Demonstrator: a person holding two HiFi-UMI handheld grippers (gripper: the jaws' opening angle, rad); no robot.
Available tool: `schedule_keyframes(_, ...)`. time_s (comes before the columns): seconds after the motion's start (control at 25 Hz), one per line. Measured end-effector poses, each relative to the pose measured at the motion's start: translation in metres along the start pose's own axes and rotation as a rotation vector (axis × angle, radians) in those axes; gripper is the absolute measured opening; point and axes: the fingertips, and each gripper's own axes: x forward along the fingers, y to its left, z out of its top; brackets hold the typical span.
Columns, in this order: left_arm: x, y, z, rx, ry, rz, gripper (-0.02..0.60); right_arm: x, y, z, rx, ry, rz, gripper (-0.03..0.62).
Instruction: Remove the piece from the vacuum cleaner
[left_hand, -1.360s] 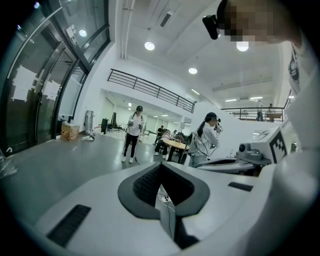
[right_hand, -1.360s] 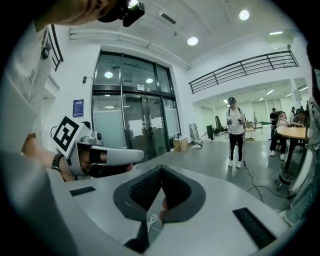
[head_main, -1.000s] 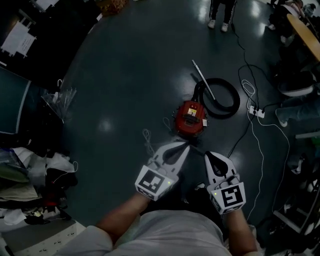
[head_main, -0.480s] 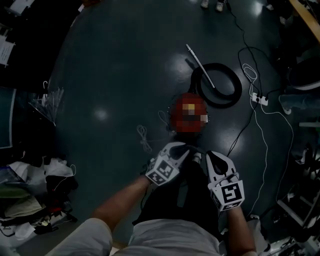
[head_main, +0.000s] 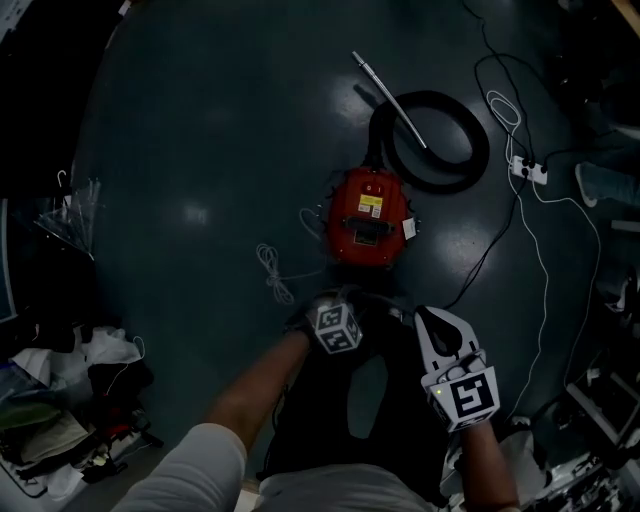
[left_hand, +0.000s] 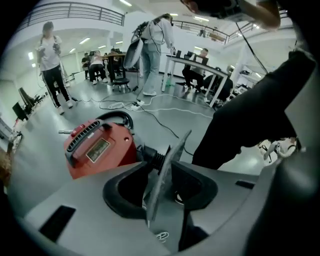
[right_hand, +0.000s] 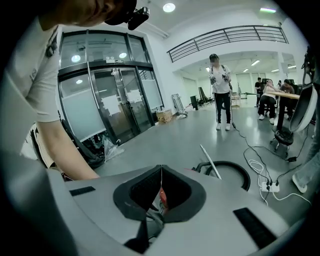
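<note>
Both grippers sit near the vacuum (head_main: 368, 215): left gripper (left_hand: 177, 142) jaws opening, nothing between them; right gripper (right_hand: 161, 169) jaws closed, empty.

Large open hall with a smooth grey floor (head_main: 200, 150) that reflects the round ceiling lights (right_hand: 169, 7). The walls are white. A glazed partition with double doors (right_hand: 117, 107) closes one side, and a railed mezzanine gallery (right_hand: 227, 37) runs above. Desks (left_hand: 192, 65) with office chairs (left_hand: 119, 82) stand at the far end. A white power strip (head_main: 528, 170) lies on the floor. Bags and clutter (head_main: 60, 400) are heaped along one edge.
</note>
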Motion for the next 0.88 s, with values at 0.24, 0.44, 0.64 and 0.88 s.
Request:
schedule_keyframes(0.24,0.067,-0.005,-0.037,0.034,0.106,-0.059,0.137,0.020,-0.009,-0.028,0.017,0.021,0.020,0.012)
schedule_keyframes(0.44,0.087,-0.008,-0.047,0.060,0.138,-0.065,0.123,0.026,-0.014,-0.045,0.021,0.055,0.012,0.012)
schedule_keyframes(0.64,0.091,-0.018,-0.051,0.115,0.164,-0.068,0.039,0.026,-0.013,-0.050,0.025,0.080,0.015,0.012)
schedule_keyframes(0.88,0.089,-0.056,-0.057,0.249,0.204,-0.146,0.026,0.026,-0.006,-0.051,0.030,0.095,0.023,0.012)
